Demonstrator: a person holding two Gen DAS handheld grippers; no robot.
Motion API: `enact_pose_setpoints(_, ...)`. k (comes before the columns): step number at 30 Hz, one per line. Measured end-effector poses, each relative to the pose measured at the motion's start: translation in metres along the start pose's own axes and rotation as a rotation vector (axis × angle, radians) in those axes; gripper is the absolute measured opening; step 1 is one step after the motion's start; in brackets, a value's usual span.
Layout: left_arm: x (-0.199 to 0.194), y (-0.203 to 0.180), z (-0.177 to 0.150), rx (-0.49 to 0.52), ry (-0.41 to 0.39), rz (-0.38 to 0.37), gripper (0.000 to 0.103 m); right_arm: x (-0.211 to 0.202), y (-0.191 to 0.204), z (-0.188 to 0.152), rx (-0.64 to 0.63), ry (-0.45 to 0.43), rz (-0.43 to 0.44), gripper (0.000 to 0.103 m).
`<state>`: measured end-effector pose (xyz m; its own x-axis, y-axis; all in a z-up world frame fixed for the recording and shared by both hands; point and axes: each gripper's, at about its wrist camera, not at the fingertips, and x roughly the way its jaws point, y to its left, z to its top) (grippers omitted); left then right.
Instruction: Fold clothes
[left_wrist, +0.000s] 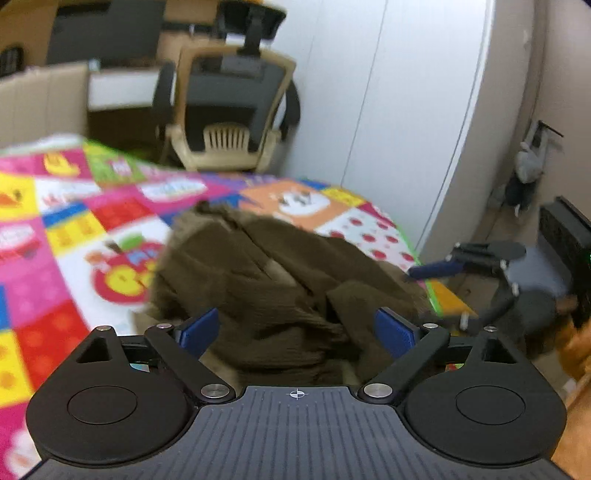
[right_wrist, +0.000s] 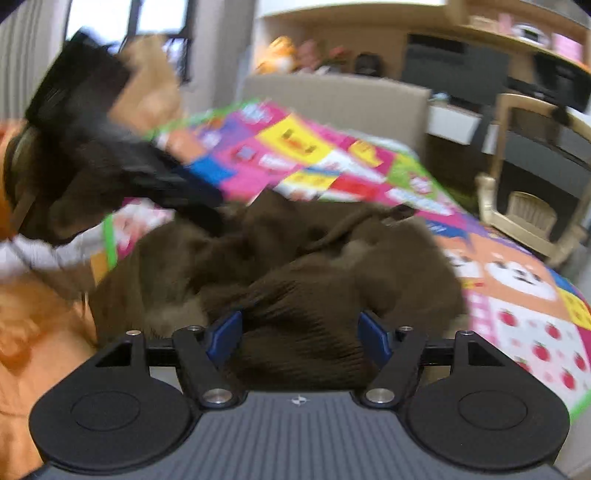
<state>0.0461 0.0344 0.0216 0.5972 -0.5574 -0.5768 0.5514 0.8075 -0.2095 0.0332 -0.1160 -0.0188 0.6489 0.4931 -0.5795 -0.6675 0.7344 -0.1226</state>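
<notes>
We see a brown knitted sweater lying in a bunched heap on the colourful picture mat that covers the surface. It is too crumpled for us to tell which way it points. Our left gripper has its fingers spread wide and holds nothing. Our right gripper is open too, with ribbed sweater cloth between its fingers, not pinched.
</notes>
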Motion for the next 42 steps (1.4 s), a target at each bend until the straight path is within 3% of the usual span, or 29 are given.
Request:
enact_pose_setpoints(2,0.028,0.003,-0.002,-0.03,0.052,0.043,0.093,0.016,0.011,-0.002,-0.087,0.032,-0.02,0.069)
enact_pose_setpoints(3,0.039,0.005,-0.002,-0.035,0.064,0.057,0.084,0.02,0.01,0.0,-0.119,0.041,-0.038,0.064)
enact_pose_setpoints(4,0.049,0.006,-0.003,-0.039,0.076,0.07,0.069,0.024,0.009,0.001,-0.151,0.05,-0.056,0.046)
enact_pose_setpoints(5,0.053,0.008,-0.001,-0.036,0.076,0.075,0.06,0.027,0.006,0.005,-0.17,0.056,-0.07,0.035)
enact_pose_setpoints(7,0.058,0.013,0.005,-0.021,0.064,0.078,0.032,0.027,-0.016,0.021,-0.12,0.026,-0.1,0.023)
enact_pose_setpoints(9,0.054,0.022,0.013,-0.014,0.037,0.091,0.02,0.027,-0.042,0.039,-0.053,-0.022,-0.15,0.017)
enact_pose_setpoints(13,0.04,0.065,0.048,-0.043,-0.073,0.213,0.015,0.031,-0.121,0.083,0.121,-0.121,-0.305,0.015)
enact_pose_setpoints(17,0.021,0.128,0.081,-0.09,-0.176,0.451,0.014,0.036,-0.203,0.11,0.244,-0.184,-0.528,0.014)
enact_pose_setpoints(20,0.004,0.18,0.094,-0.162,-0.213,0.607,0.013,0.042,-0.248,0.106,0.317,-0.176,-0.636,0.014)
enact_pose_setpoints(23,-0.002,0.221,0.087,-0.234,-0.214,0.705,0.009,0.073,-0.276,0.085,0.363,-0.092,-0.7,0.014)
enact_pose_setpoints(28,0.006,0.265,0.06,-0.314,-0.168,0.85,0.005,0.128,-0.318,0.032,0.556,0.2,-0.734,0.025)
enact_pose_setpoints(30,-0.003,0.26,0.059,-0.339,-0.18,0.78,0.008,0.121,-0.32,0.026,0.589,0.2,-0.76,0.034)
enact_pose_setpoints(32,-0.014,0.251,0.06,-0.36,-0.199,0.688,0.021,0.106,-0.315,0.04,0.566,0.121,-0.816,0.057)
enact_pose_setpoints(34,-0.021,0.243,0.064,-0.378,-0.218,0.581,0.057,0.083,-0.308,0.057,0.593,0.0,-0.843,0.07)
enact_pose_setpoints(35,-0.019,0.238,0.068,-0.385,-0.229,0.513,0.064,0.071,-0.303,0.066,0.622,-0.067,-0.832,0.07)
enact_pose_setpoints(36,-0.013,0.232,0.071,-0.392,-0.228,0.442,0.072,0.063,-0.299,0.073,0.659,-0.113,-0.759,0.07)
enact_pose_setpoints(38,0.004,0.22,0.075,-0.415,-0.205,0.304,0.079,0.066,-0.289,0.084,0.728,-0.133,-0.452,0.08)
enact_pose_setpoints(39,0.017,0.214,0.074,-0.437,-0.181,0.234,0.079,0.076,-0.283,0.089,0.753,-0.119,-0.299,0.08)
enact_pose_setpoints(42,0.06,0.199,0.067,-0.49,-0.119,0.065,0.081,0.135,-0.257,0.095,0.791,-0.014,-0.004,0.08)
